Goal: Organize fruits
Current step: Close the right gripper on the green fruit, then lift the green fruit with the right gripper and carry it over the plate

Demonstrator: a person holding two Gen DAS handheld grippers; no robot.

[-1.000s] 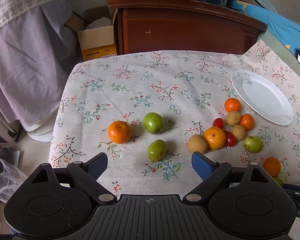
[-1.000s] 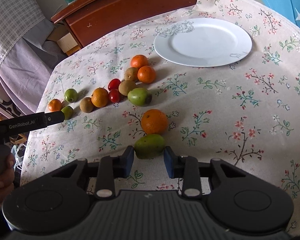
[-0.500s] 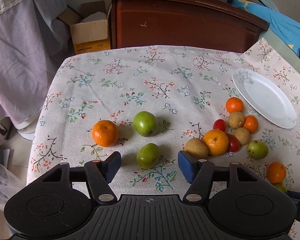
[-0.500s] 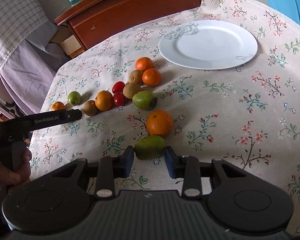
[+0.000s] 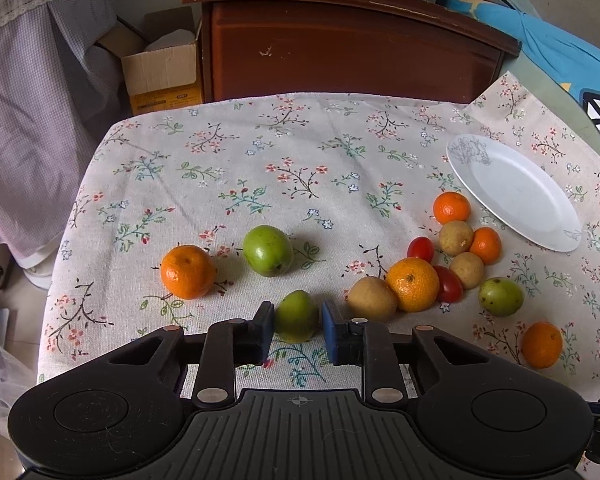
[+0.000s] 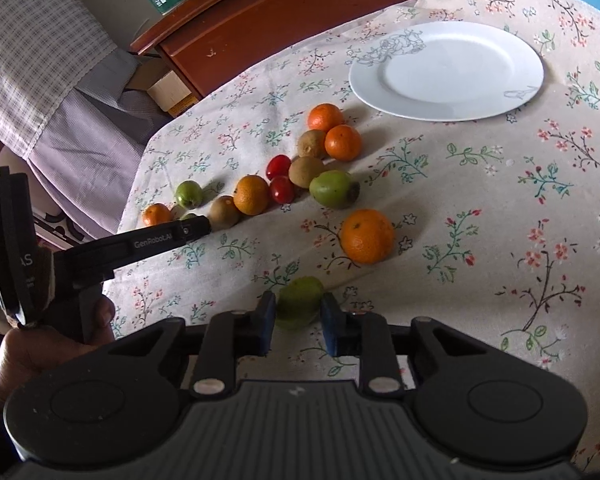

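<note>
Loose fruits lie on a flowered tablecloth point(image 5: 300, 160). My left gripper point(image 5: 297, 312) has a small green fruit point(image 5: 296, 322) between its blue pads; the jaws are closing and both pads meet its sides. Just beyond it are an orange point(image 5: 188, 272) and a rounder green fruit point(image 5: 267, 250). My right gripper point(image 6: 298, 306) is shut on another green fruit point(image 6: 300, 298), with an orange point(image 6: 367, 236) just past it. A white plate point(image 6: 446, 68) stands bare at the far right. A hand point(image 6: 40, 344) holds the left gripper's handle in the right wrist view.
A cluster of oranges, brown fruits, red tomatoes point(image 5: 420, 249) and a green fruit point(image 5: 500, 297) lies between the grippers and the plate point(image 5: 516, 192). A wooden cabinet point(image 5: 352, 44) and a cardboard box point(image 5: 160, 68) stand behind the table. The table's left edge drops off near draped fabric.
The left gripper's jaws went from wide apart to closed around the small green fruit. The right gripper's pads tightened on its green fruit and stayed in place.
</note>
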